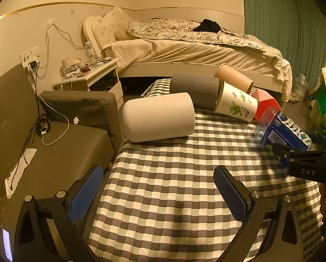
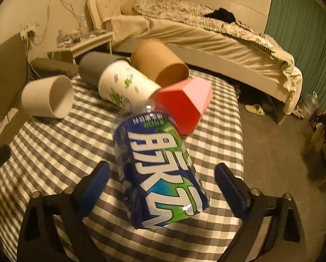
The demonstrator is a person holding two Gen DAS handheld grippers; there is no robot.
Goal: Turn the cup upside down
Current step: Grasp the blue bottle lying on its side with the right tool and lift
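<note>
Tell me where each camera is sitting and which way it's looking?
Left wrist: on the left gripper, above the near end of the checked tablecloth, facing the lying cups and the bed; its two blue-padded fingers show, spread wide, plus the right gripper's black finger at right.
Right wrist: on the right gripper, close above the blue-labelled plastic bottle, which lies between its open fingers.
Both show the bottle, white cylindrical cup, green-printed paper cup and red box.
</note>
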